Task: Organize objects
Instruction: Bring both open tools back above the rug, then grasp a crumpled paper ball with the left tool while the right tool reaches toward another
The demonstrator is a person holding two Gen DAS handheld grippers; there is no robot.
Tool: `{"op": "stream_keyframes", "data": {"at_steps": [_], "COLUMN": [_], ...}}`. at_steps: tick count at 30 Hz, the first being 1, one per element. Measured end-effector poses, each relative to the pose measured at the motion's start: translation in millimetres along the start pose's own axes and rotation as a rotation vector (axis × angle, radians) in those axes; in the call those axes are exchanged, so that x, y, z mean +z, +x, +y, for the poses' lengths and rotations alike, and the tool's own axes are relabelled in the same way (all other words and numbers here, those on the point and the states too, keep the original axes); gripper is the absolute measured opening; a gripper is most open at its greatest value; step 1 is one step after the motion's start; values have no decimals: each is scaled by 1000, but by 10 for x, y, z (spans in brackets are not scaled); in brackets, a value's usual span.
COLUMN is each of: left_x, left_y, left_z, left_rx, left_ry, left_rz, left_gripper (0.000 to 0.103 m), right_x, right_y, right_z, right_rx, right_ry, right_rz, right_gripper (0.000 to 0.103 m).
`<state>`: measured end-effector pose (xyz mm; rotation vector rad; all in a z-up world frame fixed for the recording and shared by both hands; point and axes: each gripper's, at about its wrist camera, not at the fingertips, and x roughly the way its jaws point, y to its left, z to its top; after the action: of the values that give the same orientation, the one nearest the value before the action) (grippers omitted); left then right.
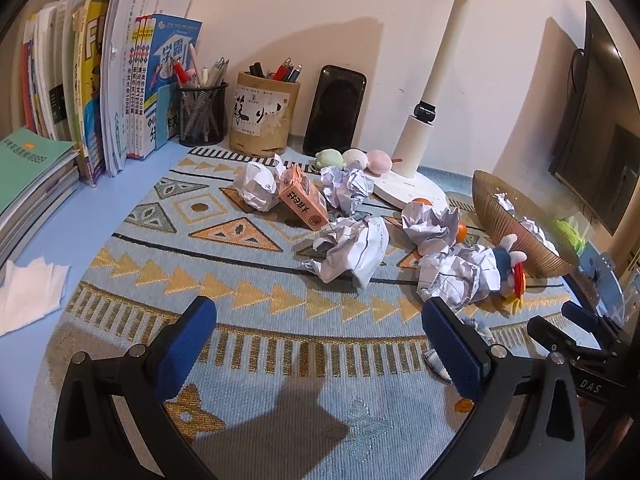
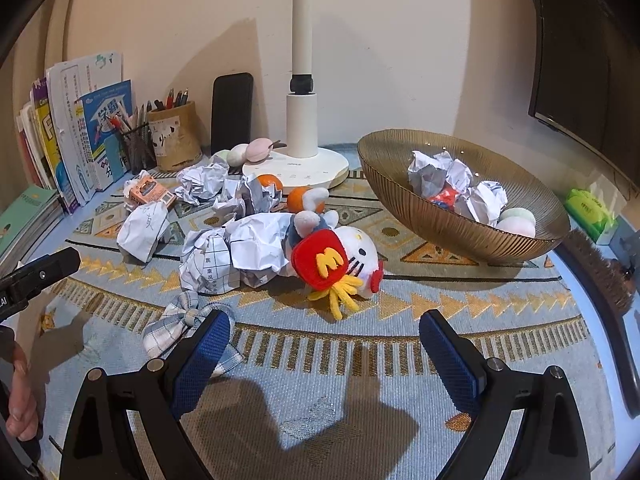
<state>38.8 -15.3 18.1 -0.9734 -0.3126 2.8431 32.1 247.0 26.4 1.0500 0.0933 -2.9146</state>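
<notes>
Crumpled paper balls [image 2: 256,248] are scattered all over the patterned mat [image 2: 320,380], mostly bunched in the middle, with a few already sitting in the big ribbed bowl [image 2: 452,224] off to the right. That bowl is easily the biggest thing here, tilted a bit with its opening facing the camera. Next down is the white lamp [image 2: 302,160] standing upright behind the mess, base touching the mat's far edge. Then the plush cat toy [image 2: 352,256] lying on its side, long axis running left to right, head pointing right toward the bowl and feet tucked against the paper. The little orange carton [image 1: 302,200] is tipped over, its long axis angled from back-left to front-right. Two oranges [image 2: 300,198] sit just behind the plush. A checked cloth bow [image 2: 184,320] lies just beside the right gripper [image 2: 326,344], whose fingers are spread wide with nothing between them. Same for the left gripper [image 1: 320,328]: wide apart, empty, hovering over bare mat.
</notes>
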Motion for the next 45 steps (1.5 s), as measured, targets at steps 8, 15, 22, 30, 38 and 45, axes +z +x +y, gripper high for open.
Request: {"op": "stream_keyframes", "data": {"at_steps": [8,15,22,30,38,45], "left_x": [-4,-7,6,478,518,528], "left_y": [0,4,31,400,860,1092], "left_z": [1,-1,23,197,89,-12], "left_rx": [0,0,-11,-209,-278,-275], "left_ry": [-2,-1,-14,-136,-32,-1], "left_rz": [-1,2,25,236,335,349], "left_gripper": [102,102,102,98,86,51], "right_x": [-4,-5,7,197,442,537], "right_y": [2,0,28,498,976,1062], "right_z": [19,34,42,199,328,377], "right_rx": [6,11,21,394,440,440], "right_ry": [-6,-10,1,269,430,401], "right_rz": [0,2,18,288,359,322], "right_gripper": [95,95,95,66,62,44]}}
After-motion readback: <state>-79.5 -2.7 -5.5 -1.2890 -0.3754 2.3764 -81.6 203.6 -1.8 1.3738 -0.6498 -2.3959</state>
